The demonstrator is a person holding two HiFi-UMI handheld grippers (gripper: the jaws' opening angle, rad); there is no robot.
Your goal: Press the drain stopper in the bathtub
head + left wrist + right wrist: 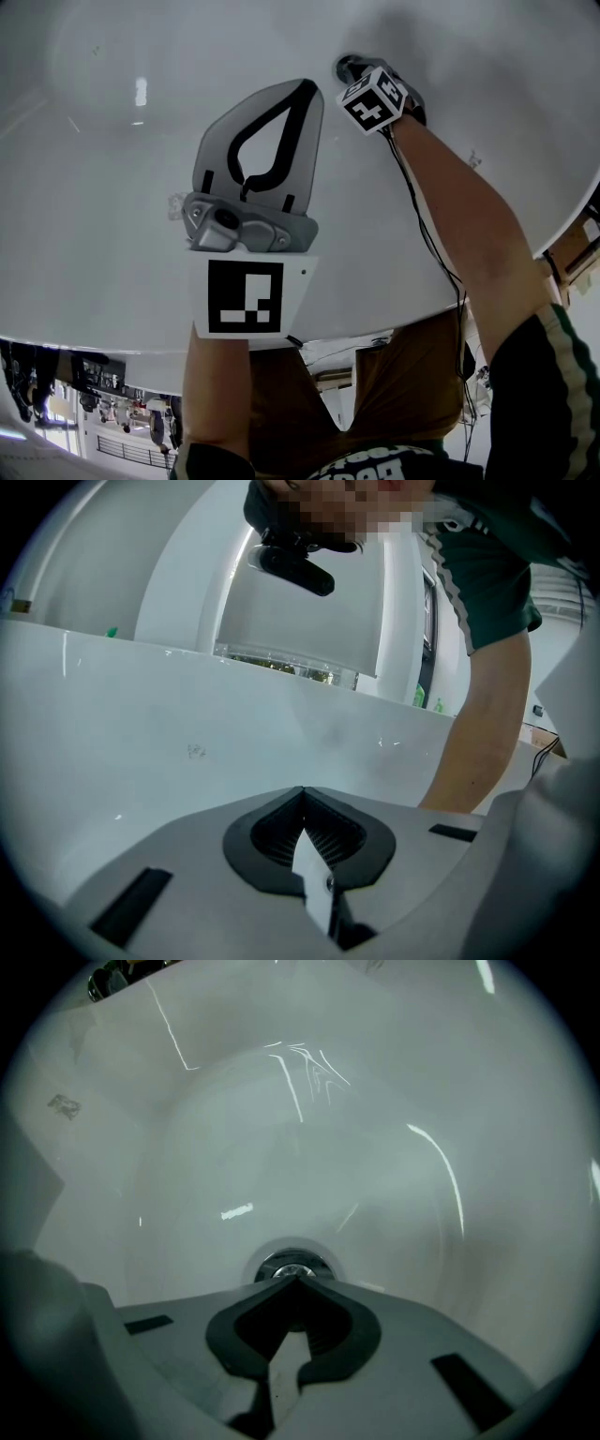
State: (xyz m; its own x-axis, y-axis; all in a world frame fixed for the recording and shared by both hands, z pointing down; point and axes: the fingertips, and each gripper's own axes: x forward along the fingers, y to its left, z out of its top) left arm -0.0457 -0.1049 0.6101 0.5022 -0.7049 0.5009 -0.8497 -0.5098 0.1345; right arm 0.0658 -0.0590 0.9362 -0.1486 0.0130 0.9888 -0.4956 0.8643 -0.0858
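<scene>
Bathtub (pixel 103 206): white and glossy, it fills nearly all of the head view. In the right gripper view its basin curves down toward the drain. I see no loose thing lying in it.
Right forearm (pixel 464 220): it reaches from the lower right of the head view up to the upper middle.
Left gripper (pixel 305 89): at the middle of the head view, with its jaws closed tip to tip and nothing between them. It points at the bare tub wall, well apart from the drain.
Right gripper (pixel 298 1279): its jaws are also pressed together and empty. The tip aims straight at the drain, so this one is by far the nearer.
Drain stopper (pixel 292 1265): a small round chrome piece in a pale ring, at the lower middle of the right gripper view. It lies just beyond the jaw tips and is half covered by them. Whether the tip touches it, I cannot tell.
Coming move: I judge a short push straight forward along the jaws, onto the middle of the stopper. The round cap has no long axis, so no turning seems needed.
In the way: nothing stands between tip and stopper. The smooth chrome may let an off-centre tip slide aside.
</scene>
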